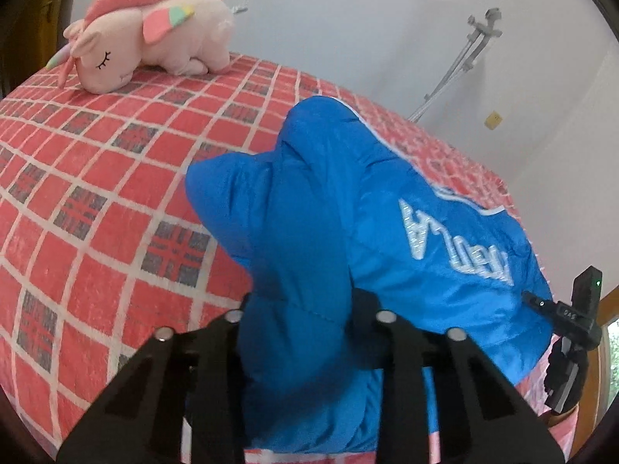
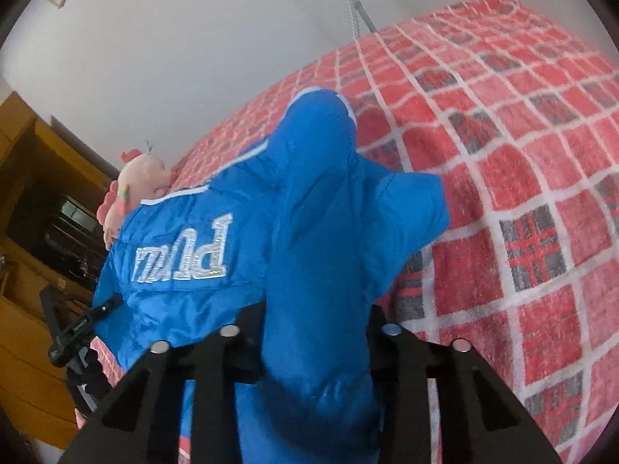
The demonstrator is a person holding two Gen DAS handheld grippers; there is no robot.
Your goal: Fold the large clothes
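A blue padded jacket (image 1: 348,208) with white embroidered letters lies on a red checked bed cover (image 1: 96,178); it also shows in the right wrist view (image 2: 321,208). My left gripper (image 1: 305,321) is shut on a thick fold of the jacket, which bulges up between its black fingers (image 1: 232,332). My right gripper (image 2: 313,332) is shut on another fold of the same jacket. The right gripper shows at the right edge of the left wrist view (image 1: 572,332), and the left gripper at the left edge of the right wrist view (image 2: 77,332). The jacket is lifted and bunched toward both cameras.
A pink plush unicorn (image 1: 154,38) lies at the far side of the bed; it also shows in the right wrist view (image 2: 135,189). A white wall (image 1: 348,19) stands behind, with a metal stand (image 1: 464,58) against it. Wooden furniture (image 2: 31,201) stands beside the bed.
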